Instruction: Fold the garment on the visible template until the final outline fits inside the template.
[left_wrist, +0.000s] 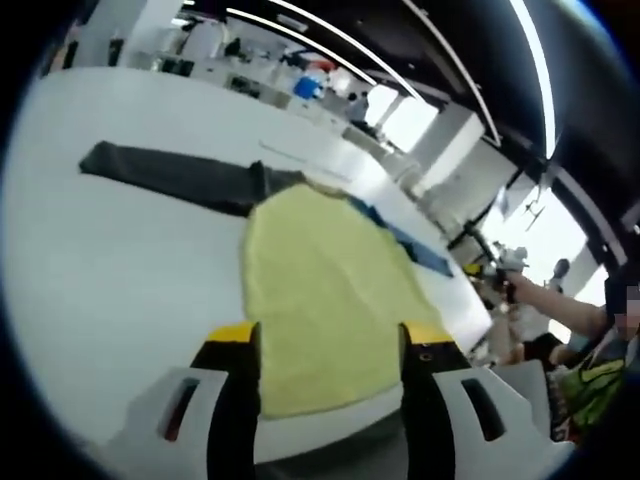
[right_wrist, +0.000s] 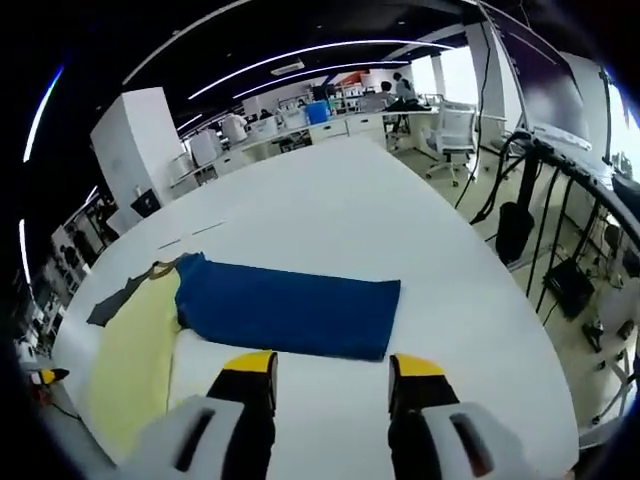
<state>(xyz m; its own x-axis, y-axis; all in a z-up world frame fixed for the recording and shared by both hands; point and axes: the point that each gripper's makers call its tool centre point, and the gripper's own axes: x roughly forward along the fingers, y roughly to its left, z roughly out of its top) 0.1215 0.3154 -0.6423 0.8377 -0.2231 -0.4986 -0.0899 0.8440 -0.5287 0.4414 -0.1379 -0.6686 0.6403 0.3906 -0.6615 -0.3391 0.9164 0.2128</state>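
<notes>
Left gripper view has the pale yellow cloth garment body (left_wrist: 325, 300) flat on the white counter (left_wrist: 120, 270), running lengthwise away from the left gripper (left_wrist: 330, 345), fingers open and empty; right gripper (right_wrist: 330, 372) is open too, just short of the blue sleeve (right_wrist: 290, 308) lying crosswise.

Ceiling light strips (right_wrist: 300, 55) bright; windows (left_wrist: 405, 120) overexposed. White tabletop (right_wrist: 340, 215) evenly lit, shadows faint. Left gripper view soft; fisheye bends edges.
</notes>
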